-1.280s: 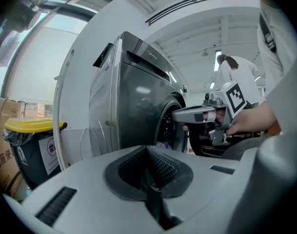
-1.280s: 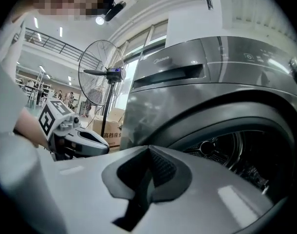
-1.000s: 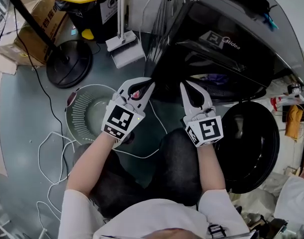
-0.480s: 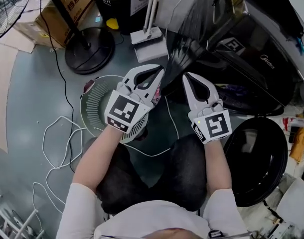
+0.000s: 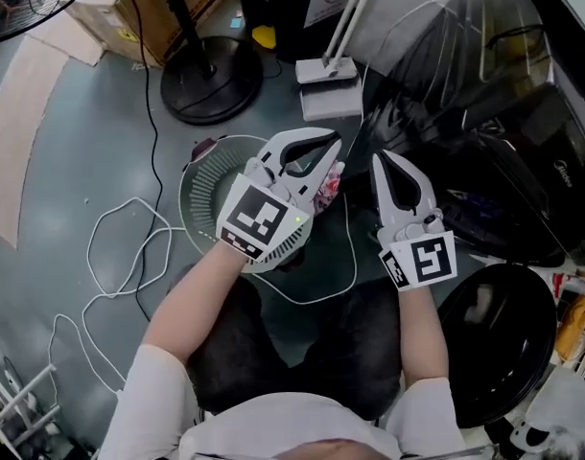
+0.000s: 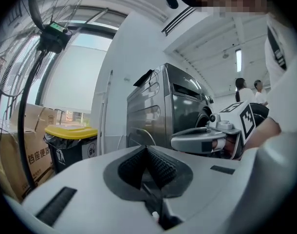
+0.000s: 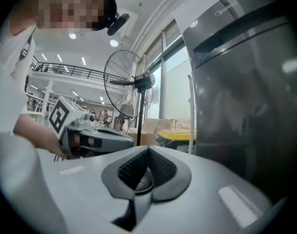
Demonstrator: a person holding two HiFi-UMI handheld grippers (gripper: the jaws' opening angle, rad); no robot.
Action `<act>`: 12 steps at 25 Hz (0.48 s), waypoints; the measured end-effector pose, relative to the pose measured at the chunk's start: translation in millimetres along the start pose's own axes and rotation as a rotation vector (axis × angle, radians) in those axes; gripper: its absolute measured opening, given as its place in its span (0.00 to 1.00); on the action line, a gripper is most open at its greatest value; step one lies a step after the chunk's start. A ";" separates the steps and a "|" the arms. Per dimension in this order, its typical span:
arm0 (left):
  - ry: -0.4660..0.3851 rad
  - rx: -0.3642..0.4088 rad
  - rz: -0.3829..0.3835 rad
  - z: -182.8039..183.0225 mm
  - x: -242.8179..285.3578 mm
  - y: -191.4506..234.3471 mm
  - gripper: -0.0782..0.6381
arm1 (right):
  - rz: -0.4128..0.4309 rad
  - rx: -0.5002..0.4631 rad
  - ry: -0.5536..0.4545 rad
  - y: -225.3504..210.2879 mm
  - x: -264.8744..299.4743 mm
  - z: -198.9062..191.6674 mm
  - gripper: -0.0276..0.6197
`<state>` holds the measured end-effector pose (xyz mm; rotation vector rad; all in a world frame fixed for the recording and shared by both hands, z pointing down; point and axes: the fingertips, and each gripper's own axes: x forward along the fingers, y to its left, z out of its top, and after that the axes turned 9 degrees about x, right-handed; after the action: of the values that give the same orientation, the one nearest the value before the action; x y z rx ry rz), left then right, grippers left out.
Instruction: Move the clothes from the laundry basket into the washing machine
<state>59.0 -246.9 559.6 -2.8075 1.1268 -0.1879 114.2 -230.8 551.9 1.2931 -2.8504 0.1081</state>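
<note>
Left gripper (image 5: 335, 154): shut tight, ribbed pads meeting in a V, nothing pinched between. Right gripper (image 5: 383, 161): likewise closed pad to pad, empty. Both held level, side by side and just apart, tips toward the top of the head view, washing machine (image 5: 532, 151) ahead and to the right. Laundry basket (image 5: 198, 182): round, white, slatted, on the grey floor directly below the left gripper, partly covered by its marker cube. Machine door (image 5: 494, 343): round, black, swung open at lower right, beside the right forearm. Clothes: only a bluish scrap (image 5: 468, 200) in the machine's dark mouth, too dim to identify for certain. Basket contents not readable from above. Behind the basket: black round fan base (image 5: 211, 92) with its pole, cardboard box (image 5: 129, 12) to its left, yellow-lidded bin (image 6: 70, 130) against the white wall, white long-handled floor tool (image 5: 329, 75) standing next to the machine. White cable (image 5: 110, 257) looped loosely over the floor left of the dark-trousered knees.
</note>
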 end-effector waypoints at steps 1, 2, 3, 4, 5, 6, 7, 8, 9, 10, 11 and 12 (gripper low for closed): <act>0.001 0.015 0.004 -0.6 -6.2 2.7 0.12 | 0.007 0.006 0.007 3.6 2.1 -6.4 0.06; 0.005 0.032 0.012 -2.4 -12.1 5.6 0.12 | 0.016 0.008 0.015 7.2 4.8 -12.6 0.06; 0.012 0.047 0.020 -5.6 -17.3 8.3 0.12 | 0.028 0.007 0.025 10.5 7.9 -18.3 0.06; 0.021 0.058 0.029 -10.0 -21.7 10.7 0.12 | 0.040 0.003 0.034 13.1 11.1 -23.2 0.06; 0.031 0.058 0.035 -15.0 -25.5 12.7 0.12 | 0.051 -0.002 0.040 15.0 14.2 -26.9 0.06; 0.039 0.043 0.039 -19.8 -29.2 14.5 0.12 | 0.059 -0.005 0.043 16.4 17.1 -29.6 0.06; 0.044 0.010 0.040 -23.8 -33.3 16.2 0.12 | 0.065 -0.005 0.043 17.6 19.6 -31.9 0.06; 0.047 -0.031 0.039 -27.3 -37.8 18.0 0.12 | 0.070 -0.005 0.044 18.9 21.8 -34.2 0.06; 0.048 -0.066 0.040 -30.8 -42.5 19.8 0.12 | 0.078 -0.006 0.045 20.4 23.6 -36.9 0.06; 0.047 -0.086 0.044 -33.6 -46.9 21.6 0.12 | 0.087 -0.010 0.049 22.0 24.9 -40.1 0.06; 0.047 -0.090 0.053 -36.2 -51.5 23.5 0.12 | 0.096 -0.016 0.057 23.3 25.9 -43.6 0.06; 0.051 -0.085 0.066 -38.5 -56.4 25.8 0.12 | 0.104 -0.021 0.066 24.6 26.7 -47.3 0.06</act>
<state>-4.9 -228.5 589.6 -2.8485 1.2659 -0.2120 77.2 -231.5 598.7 1.1160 -2.8544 0.1184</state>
